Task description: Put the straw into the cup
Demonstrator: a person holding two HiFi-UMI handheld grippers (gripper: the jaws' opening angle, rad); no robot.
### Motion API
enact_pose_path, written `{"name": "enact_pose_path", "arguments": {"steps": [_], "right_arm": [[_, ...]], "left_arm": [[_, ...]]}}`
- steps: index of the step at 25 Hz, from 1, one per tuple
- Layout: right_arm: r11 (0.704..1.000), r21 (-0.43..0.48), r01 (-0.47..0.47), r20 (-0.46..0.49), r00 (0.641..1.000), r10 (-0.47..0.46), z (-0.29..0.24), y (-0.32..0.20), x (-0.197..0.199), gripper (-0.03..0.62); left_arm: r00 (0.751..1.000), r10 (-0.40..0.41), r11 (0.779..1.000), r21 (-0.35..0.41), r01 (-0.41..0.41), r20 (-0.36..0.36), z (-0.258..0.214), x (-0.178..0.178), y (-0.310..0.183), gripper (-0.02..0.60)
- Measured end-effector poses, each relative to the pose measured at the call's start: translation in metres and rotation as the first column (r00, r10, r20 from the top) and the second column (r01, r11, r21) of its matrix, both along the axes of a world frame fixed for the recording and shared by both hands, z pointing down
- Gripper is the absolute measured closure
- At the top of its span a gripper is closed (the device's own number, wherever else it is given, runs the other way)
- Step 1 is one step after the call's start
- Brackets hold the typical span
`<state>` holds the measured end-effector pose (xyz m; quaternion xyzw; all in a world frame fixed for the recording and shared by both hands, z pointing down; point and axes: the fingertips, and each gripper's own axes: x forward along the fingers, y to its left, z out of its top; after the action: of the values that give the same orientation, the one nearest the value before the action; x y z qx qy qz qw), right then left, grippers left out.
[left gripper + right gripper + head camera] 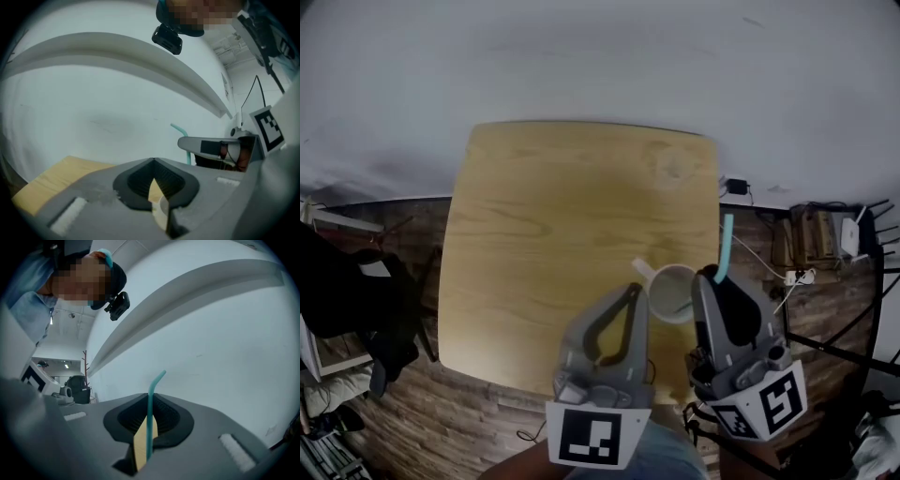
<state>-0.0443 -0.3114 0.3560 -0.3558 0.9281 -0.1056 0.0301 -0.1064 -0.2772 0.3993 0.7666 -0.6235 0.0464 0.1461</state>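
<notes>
A white cup [673,294] stands near the front right edge of the wooden table [553,216], its handle pointing back-left. My right gripper [710,277] hovers just right of the cup, shut on a teal bent straw [725,246] that sticks up past the fingertips. In the right gripper view the straw [150,420] runs upright between the closed pads of that gripper [149,399]. My left gripper [633,289] is shut, its tip beside the cup's handle. Through its narrow slit [153,164] a bit of table and white cup shows. The straw [186,143] is also in the left gripper view.
The table's right edge lies close to the right gripper. On the wooden floor to the right lie cables, a power strip [797,277] and a white router [848,234]. A dark chair [347,291] stands left of the table. A pale wall fills the background.
</notes>
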Motion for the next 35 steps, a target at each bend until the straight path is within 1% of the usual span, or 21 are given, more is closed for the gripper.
{"name": "enact_pose_path", "arguments": {"steps": [3, 9, 14, 17, 19, 20, 21, 28, 32, 35], "right_arm": [[1.000, -0.024, -0.007, -0.019, 1.000, 0.007, 0.022, -0.008, -0.005, 0.554], [0.996, -0.088, -0.033, -0.061, 0.998, 0.027, 0.060, -0.018, -0.005, 0.553], [0.992, -0.125, -0.010, -0.108, 0.994, -0.004, 0.081, -0.019, -0.006, 0.553], [0.990, -0.142, -0.004, -0.114, 0.993, -0.013, 0.088, -0.021, -0.007, 0.549], [0.986, -0.164, -0.003, -0.116, 0.993, -0.016, 0.093, -0.023, -0.007, 0.540], [0.985, -0.174, 0.000, -0.118, 0.993, -0.020, 0.095, -0.024, -0.008, 0.509], [0.984, -0.180, 0.002, -0.120, 0.992, -0.024, 0.097, -0.024, -0.009, 0.496], [0.984, -0.177, -0.012, -0.127, 0.992, -0.010, 0.096, -0.026, -0.007, 0.496], [0.988, -0.153, -0.028, -0.123, 0.992, 0.009, 0.083, -0.023, -0.002, 0.496], [0.992, -0.115, -0.045, -0.113, 0.993, 0.032, 0.061, -0.019, 0.005, 0.496]], "left_arm": [[1.000, 0.002, 0.999, -0.044, -0.003, -0.026, 0.021, -0.003, -0.006, 0.565], [0.999, 0.016, 0.996, -0.091, -0.019, -0.038, 0.050, -0.004, -0.012, 0.565], [0.999, 0.019, 0.994, -0.110, -0.023, -0.040, 0.062, -0.001, -0.019, 0.565], [0.999, 0.013, 0.993, -0.119, -0.017, -0.037, 0.065, -0.002, -0.021, 0.565], [0.999, 0.011, 0.993, -0.119, -0.015, -0.035, 0.065, -0.003, -0.022, 0.565], [0.999, 0.010, 0.993, -0.119, -0.014, -0.034, 0.065, -0.003, -0.023, 0.565], [0.999, 0.010, 0.993, -0.119, -0.014, -0.033, 0.066, -0.004, -0.024, 0.565], [1.000, 0.007, 0.993, -0.114, -0.009, -0.018, 0.064, -0.008, -0.027, 0.565], [0.999, -0.001, 0.996, -0.087, -0.002, -0.032, 0.052, -0.007, -0.026, 0.565], [0.999, 0.009, 0.999, -0.050, -0.011, -0.033, 0.031, -0.001, -0.023, 0.565]]}}
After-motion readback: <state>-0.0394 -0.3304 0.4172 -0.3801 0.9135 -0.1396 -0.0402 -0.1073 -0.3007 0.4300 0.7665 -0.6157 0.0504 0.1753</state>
